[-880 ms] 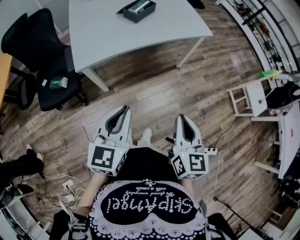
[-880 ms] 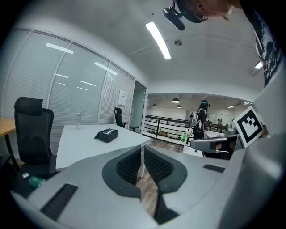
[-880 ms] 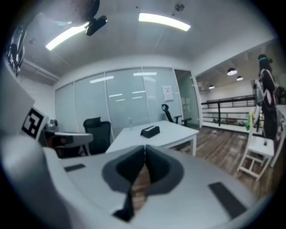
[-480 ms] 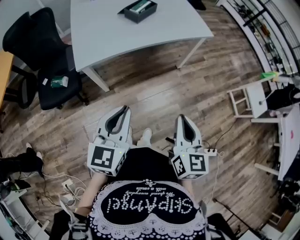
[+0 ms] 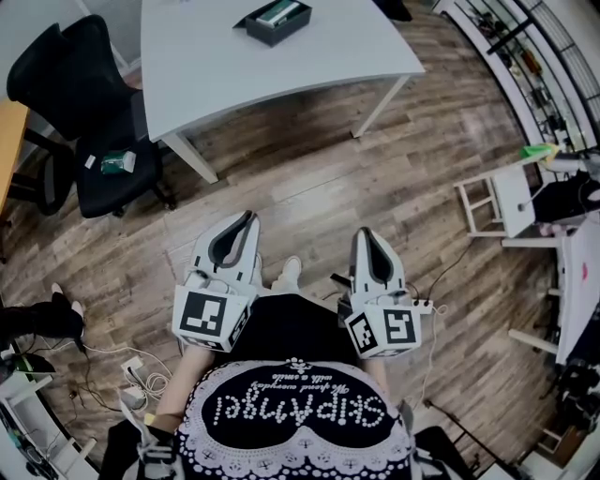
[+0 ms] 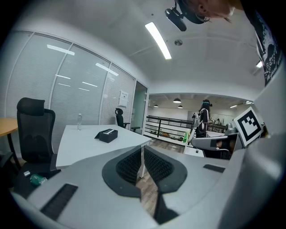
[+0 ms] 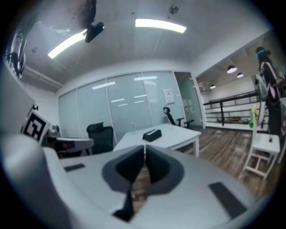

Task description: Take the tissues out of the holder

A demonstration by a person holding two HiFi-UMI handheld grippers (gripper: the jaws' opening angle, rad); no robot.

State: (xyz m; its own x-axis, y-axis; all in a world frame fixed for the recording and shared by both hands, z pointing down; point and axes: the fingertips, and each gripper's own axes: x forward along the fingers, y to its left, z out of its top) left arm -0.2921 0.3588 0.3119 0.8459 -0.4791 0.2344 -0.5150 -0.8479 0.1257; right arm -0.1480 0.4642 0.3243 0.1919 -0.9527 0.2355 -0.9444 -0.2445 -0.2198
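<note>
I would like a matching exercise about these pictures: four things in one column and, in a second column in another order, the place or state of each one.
Things:
1. tissue holder
2. small green object
3. left tool
4. white table

Places or states:
A. shut, with nothing between its jaws
B. lies on the seat of the black chair
C. lies on the table top
D. stands on the wooden floor

Pairs: 1-C, 2-B, 3-A, 4-D

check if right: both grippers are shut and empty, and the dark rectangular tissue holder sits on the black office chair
No: the dark rectangular tissue holder sits on the white table, as the head view shows. Left gripper and right gripper are shut and empty.
</note>
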